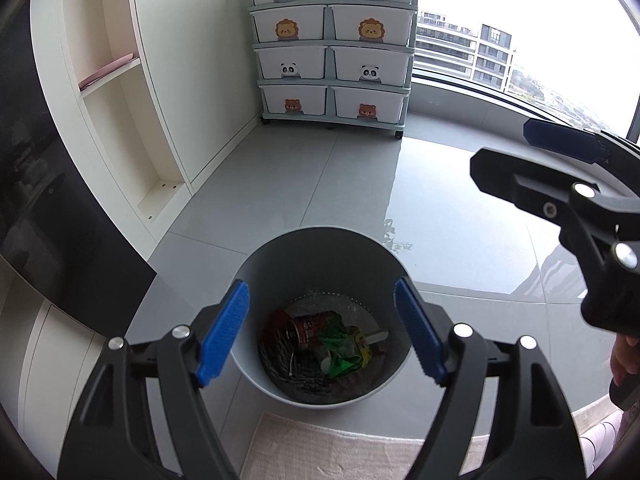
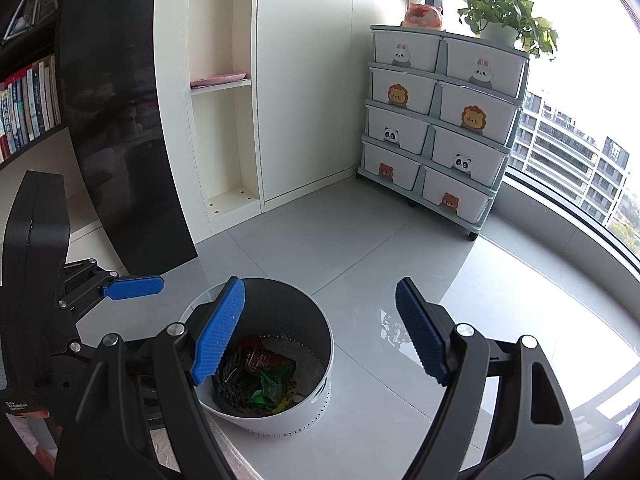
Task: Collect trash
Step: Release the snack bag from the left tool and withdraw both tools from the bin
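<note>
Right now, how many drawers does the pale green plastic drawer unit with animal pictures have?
8 on the pale green plastic drawer unit, in two columns of four: rabbit drawers on top, lion drawers below, then panda drawers, bear drawers lowest. None appear hidden.

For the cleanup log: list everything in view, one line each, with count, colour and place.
bin: one, grey, on the floor under the left gripper
trash: red can, green wrapper, dark bundle, in the bin
drawer unit: one, white and pale green, by the window
plant: one, green, on the drawer unit
shelf: one, white, left of the drawer unit
books: several, far left
rug: one, pale, before the bin
left gripper: blue pads, open, empty
right gripper: blue pads, open, empty
</note>
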`<state>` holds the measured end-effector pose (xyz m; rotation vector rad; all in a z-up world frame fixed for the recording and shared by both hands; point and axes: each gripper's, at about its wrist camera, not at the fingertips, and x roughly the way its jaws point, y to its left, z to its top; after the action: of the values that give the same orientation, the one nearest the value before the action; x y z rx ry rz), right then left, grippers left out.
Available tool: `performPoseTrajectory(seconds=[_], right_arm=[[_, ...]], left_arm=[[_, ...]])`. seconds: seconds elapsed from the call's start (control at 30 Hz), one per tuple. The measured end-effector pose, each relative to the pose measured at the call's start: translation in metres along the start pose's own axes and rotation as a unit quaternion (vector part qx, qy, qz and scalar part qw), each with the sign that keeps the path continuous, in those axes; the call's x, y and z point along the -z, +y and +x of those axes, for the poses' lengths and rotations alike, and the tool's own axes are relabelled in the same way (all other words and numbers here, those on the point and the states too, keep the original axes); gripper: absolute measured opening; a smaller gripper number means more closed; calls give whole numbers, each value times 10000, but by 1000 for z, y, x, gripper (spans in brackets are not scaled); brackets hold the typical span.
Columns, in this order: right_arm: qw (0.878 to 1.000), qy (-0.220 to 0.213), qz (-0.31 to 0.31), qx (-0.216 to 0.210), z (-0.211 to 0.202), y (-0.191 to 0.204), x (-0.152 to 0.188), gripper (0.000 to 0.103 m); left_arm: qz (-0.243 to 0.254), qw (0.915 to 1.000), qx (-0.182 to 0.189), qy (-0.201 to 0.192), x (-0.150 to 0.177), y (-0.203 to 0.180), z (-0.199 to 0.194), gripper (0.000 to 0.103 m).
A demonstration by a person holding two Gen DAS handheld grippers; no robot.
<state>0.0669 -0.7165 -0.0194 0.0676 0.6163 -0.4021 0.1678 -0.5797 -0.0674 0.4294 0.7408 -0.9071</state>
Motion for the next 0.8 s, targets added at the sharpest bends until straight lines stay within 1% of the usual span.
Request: performPoseTrajectory(seconds=[0.1,0.13,0.17,0.23,0.3,0.43,0.47,0.63,0.7,0.8], right_arm=[[9999,-76,-72,-62,-11,10,7,75],[9998,-107,-107,-87,-15,16,10,78],[9998,-142,-135,-107,-20,23,14,84],[9994,-214,-184,-200,-29,38,24,88],[9987,-219,-278,-358,-38,58,36,90],[9957,-221,-594,-672,-52,111,63,96],[9948,-218,-676,-726,-55,125,70,96],[9902,-63,-1009,-960,-68,197,104,96],[9883,-28,-1025,-1128,-75,221,114,96],[9850,93,-891,-1474,-85,251,126,96]], left_arm=[[-28,9999,-131,-85,15,6,-14,75],[-41,9997,-223,-100,22,9,-19,75],[-61,9994,-326,-115,29,12,-25,75],[-143,9985,-498,-147,45,21,-38,76],[-271,9975,-631,-145,63,34,-52,78],[-543,9941,-926,-182,103,62,-84,79],[-638,9932,-954,-195,114,70,-94,80],[-1182,9853,-1227,-146,174,113,-136,83],[-1369,9813,-1353,-88,199,127,-152,84],[-1581,9747,-1579,-79,235,145,-181,86]])
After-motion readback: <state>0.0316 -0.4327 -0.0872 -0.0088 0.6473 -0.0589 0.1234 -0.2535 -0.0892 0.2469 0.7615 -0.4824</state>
